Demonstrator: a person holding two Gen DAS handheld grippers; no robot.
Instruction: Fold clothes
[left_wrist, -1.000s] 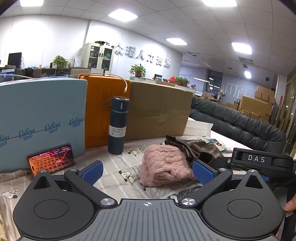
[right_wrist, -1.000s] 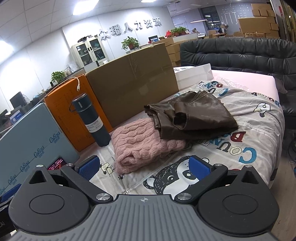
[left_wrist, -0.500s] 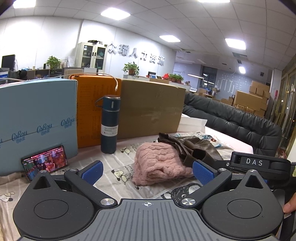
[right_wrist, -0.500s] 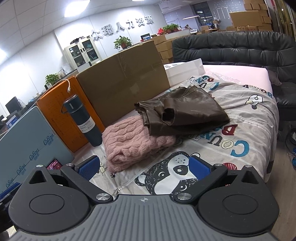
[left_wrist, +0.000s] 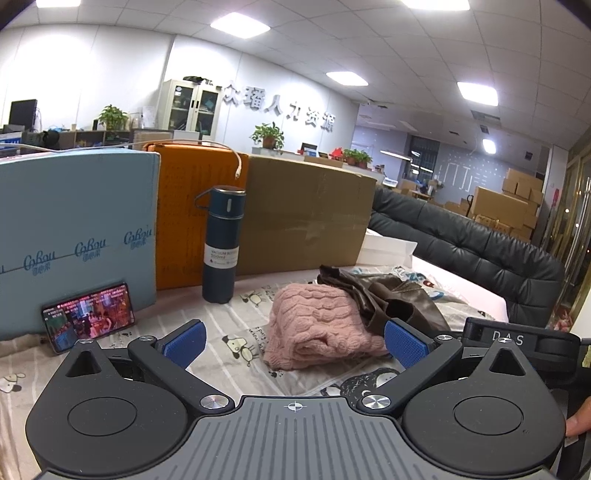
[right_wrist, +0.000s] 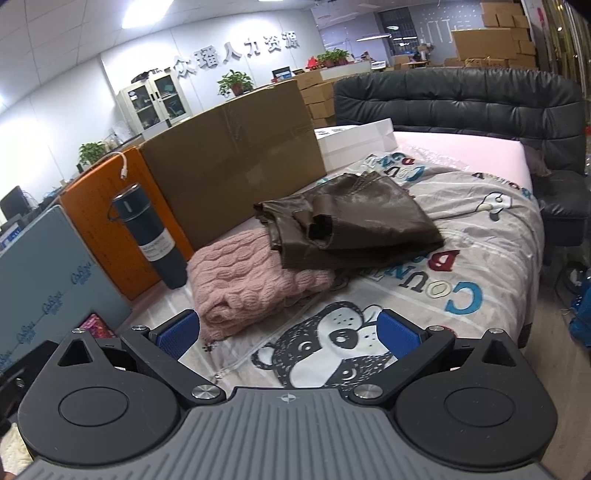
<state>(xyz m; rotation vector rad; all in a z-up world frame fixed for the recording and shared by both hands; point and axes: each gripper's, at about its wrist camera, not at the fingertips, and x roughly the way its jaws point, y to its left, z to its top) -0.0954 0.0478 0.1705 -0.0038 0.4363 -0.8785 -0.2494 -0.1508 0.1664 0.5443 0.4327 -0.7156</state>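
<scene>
pink sweater's (right_wrist: 251, 273) far edge under brown jacket (right_wrist: 354, 221), phone (right_wrist: 94, 325) mostly behind gripper body

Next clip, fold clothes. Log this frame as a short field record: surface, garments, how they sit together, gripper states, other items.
surface: cartoon-print sheet spread over a bed
garments: pink knit sweater; brown leather-look garment
relation: brown garment lies partly on the sweater's far edge, both folded
left gripper: open, empty, short of the sweater
right gripper: open, empty, above the sheet
other items: dark blue flask upright; phone propped against the blue box, screen lit; orange box; cardboard box; black sofa
</scene>
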